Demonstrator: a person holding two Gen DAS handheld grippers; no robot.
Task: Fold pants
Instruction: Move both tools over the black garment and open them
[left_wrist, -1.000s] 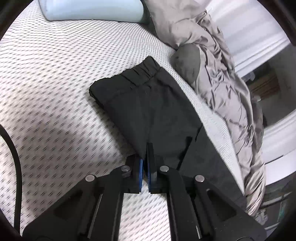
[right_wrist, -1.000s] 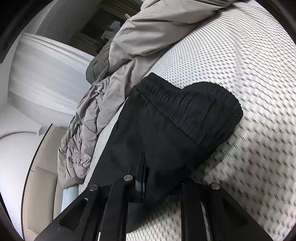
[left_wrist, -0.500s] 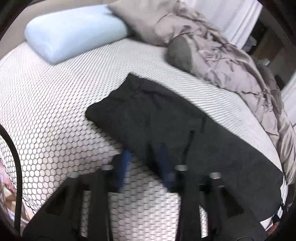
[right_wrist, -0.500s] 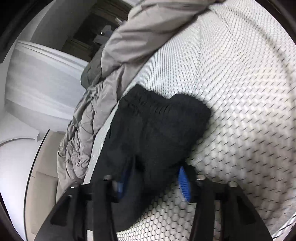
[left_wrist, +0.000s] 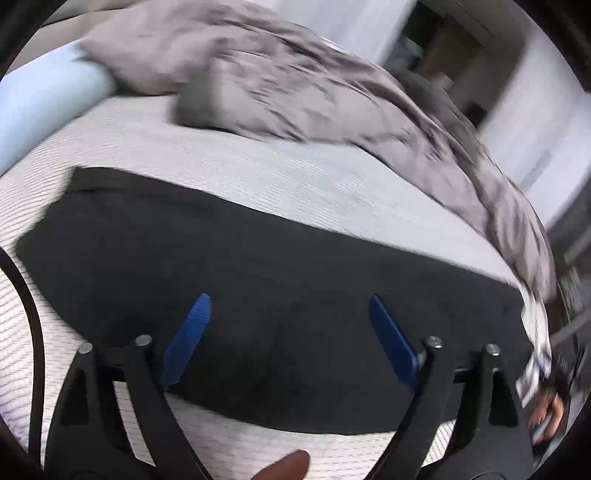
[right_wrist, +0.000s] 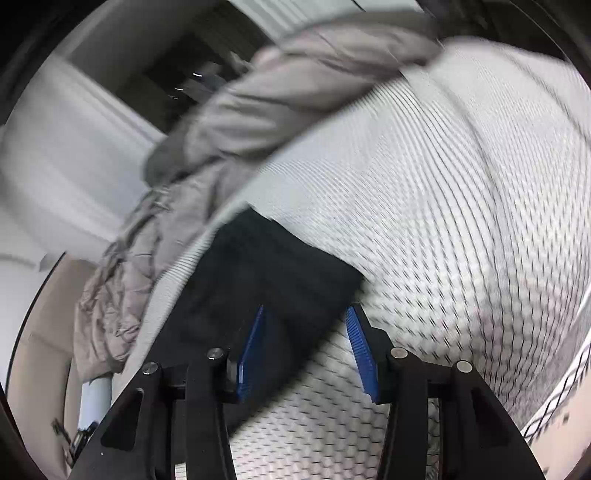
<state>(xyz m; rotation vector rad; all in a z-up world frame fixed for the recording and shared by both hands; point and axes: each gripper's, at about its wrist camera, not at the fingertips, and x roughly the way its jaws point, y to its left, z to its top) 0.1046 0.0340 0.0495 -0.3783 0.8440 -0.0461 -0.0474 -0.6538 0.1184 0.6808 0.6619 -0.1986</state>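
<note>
Black pants (left_wrist: 258, 266) lie flat on the white mesh mattress (left_wrist: 258, 166), stretched from left to right across the left wrist view. My left gripper (left_wrist: 290, 299) is open and empty, its blue pads above the middle of the pants. In the right wrist view one end of the pants (right_wrist: 273, 273) lies at the centre. My right gripper (right_wrist: 304, 312) is open and empty above that end. Both views are motion-blurred.
A crumpled grey duvet (left_wrist: 314, 74) lies along the far side of the mattress; it also shows in the right wrist view (right_wrist: 258, 110). A light blue pillow (left_wrist: 40, 103) is at the far left. White mesh mattress (right_wrist: 461, 184) spreads to the right.
Both grippers let go of the pants and opened wide. Both pulled back and up; the left view swung right along the pants.
</note>
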